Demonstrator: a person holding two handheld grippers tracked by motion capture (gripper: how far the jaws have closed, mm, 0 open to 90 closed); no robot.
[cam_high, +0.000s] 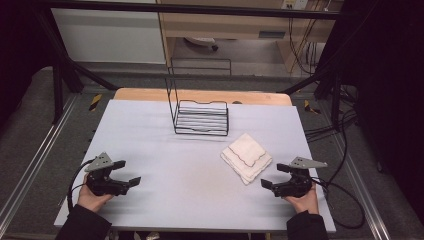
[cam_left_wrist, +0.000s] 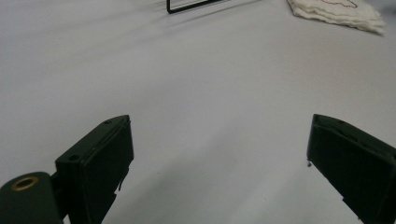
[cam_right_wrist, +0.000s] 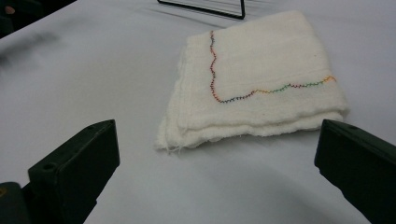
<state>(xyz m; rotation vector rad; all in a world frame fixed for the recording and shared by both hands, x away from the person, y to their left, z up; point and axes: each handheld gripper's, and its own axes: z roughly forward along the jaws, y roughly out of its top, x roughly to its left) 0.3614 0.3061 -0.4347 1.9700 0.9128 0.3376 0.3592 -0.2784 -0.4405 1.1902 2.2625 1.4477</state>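
Note:
A folded white cloth (cam_high: 246, 157) with a wavy coloured stitch line lies on the white table right of centre. Behind it stands a black wire rack (cam_high: 201, 118). My right gripper (cam_high: 276, 176) rests low at the table's right front, open and empty, its jaws wide and pointing at the cloth (cam_right_wrist: 254, 84) just ahead. My left gripper (cam_high: 127, 172) sits at the left front, open with nothing between its jaws, far from the cloth (cam_left_wrist: 338, 11), which lies at the upper right of its view.
The rack's base edge (cam_left_wrist: 191, 5) and the same rack base (cam_right_wrist: 205, 8) lie at the far side of both gripper views. A wooden table edge (cam_high: 150, 94) runs behind the white sheet. Black frame legs and cables (cam_high: 345, 130) flank the table.

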